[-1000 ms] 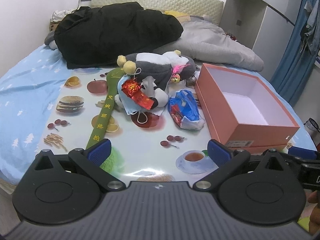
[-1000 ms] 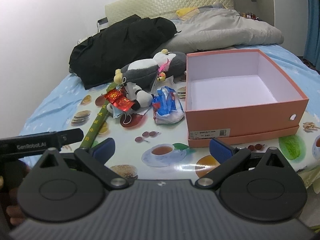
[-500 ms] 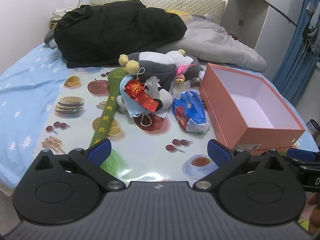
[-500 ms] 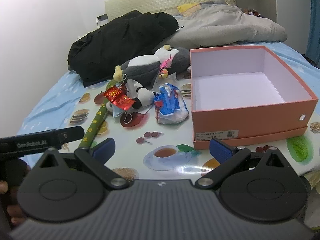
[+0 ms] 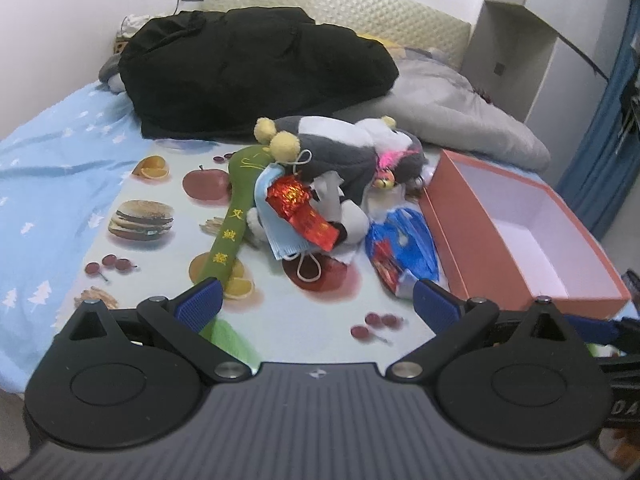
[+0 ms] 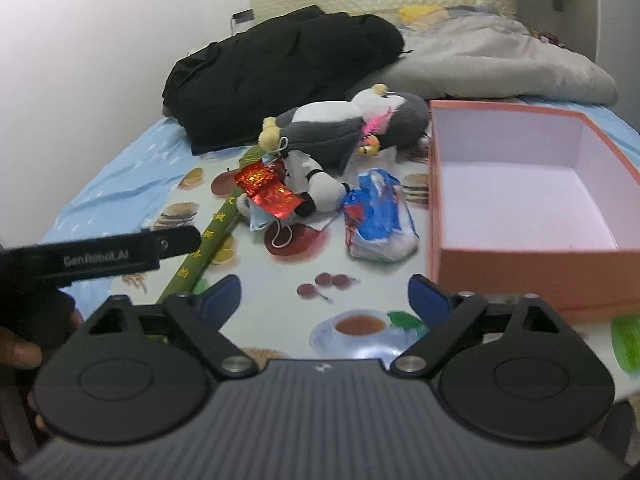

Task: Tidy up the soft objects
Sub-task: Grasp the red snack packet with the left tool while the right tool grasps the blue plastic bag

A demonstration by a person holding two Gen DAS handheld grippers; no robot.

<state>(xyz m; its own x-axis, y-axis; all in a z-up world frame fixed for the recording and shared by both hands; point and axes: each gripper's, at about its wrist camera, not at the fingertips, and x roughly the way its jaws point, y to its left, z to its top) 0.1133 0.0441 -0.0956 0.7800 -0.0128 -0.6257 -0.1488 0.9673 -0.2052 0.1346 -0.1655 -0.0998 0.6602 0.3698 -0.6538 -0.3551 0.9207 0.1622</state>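
Both tongs have come closer to the pile since the earlier frames. The right tongs point(image 6: 324, 294) have just been closing a little, yet nothing sits between their fingers and they stand released. The left tongs point(image 5: 316, 302) are spread wide and grasp nothing. The soft things lie in a heap on the food-print cloth point(image 5: 168, 184) on the bed: a grey and white plush toy point(image 5: 340, 152), a blue face mask point(image 5: 280, 236) with a red foil packet point(image 5: 300, 212) on it, a long green stick point(image 5: 234, 232) at the left. A blue plastic bag point(image 6: 376, 216) lies just left of the open orange box point(image 6: 532, 252).
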